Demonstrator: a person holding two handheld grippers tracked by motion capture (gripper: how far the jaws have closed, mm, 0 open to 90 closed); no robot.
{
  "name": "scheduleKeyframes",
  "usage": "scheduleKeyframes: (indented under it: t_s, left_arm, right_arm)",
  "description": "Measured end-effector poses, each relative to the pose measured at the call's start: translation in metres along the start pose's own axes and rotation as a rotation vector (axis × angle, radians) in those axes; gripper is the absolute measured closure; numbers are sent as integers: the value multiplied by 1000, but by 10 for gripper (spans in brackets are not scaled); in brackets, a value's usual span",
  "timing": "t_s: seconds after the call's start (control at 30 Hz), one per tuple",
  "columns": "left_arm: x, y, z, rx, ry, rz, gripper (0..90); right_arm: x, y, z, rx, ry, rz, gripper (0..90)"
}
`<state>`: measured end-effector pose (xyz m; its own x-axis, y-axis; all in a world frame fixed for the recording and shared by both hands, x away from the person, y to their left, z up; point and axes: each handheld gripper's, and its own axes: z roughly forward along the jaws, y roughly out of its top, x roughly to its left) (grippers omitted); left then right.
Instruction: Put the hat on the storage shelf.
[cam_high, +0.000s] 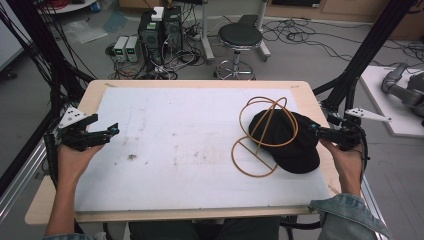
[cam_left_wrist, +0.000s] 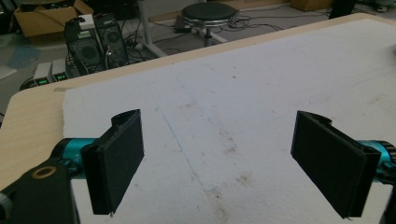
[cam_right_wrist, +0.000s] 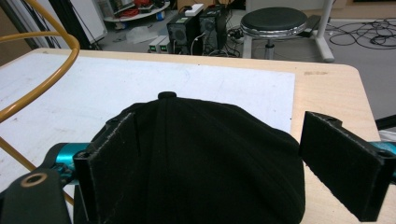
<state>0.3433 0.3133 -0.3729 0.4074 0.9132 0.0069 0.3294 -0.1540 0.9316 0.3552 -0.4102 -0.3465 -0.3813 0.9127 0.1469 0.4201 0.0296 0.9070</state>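
High view: at the near right of the white foam board (cam_high: 165, 150), the black fabric baseball cap (cam_high: 292, 140) lies crown-up, long axis near-right to far-left, beside and partly under a yellow wire hat stand (cam_high: 260, 137). The right gripper (cam_high: 316, 129), jaws wide and unclenched, flanks the cap's edge, apparently approaching to grasp. Far left, the left gripper (cam_high: 112, 130) waits released.

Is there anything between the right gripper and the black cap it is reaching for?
Nothing visible stands between them. The right gripper sits at the cap's right edge with its jaws open, and in its own view the black cap lies directly ahead between the jaws. The yellow wire frame rests over the cap's far side, away from the gripper.
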Motion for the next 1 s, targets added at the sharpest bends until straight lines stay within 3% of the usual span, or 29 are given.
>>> scheduleKeyframes:
  t_s: [0.33,0.67,1.0]
  left_arm:
    - [-2,-1,1,6,-1,2,175]
    - [-3,-1,-1,2,-2,5,175]
    - [-3,-1,0,10,-3,8,175]
  right_arm:
    - [-1,1,1,-6,0,4,123]
    - [2,4,14,-2,16,-14,124]
    - [9,10,45,21,28,-56,124]
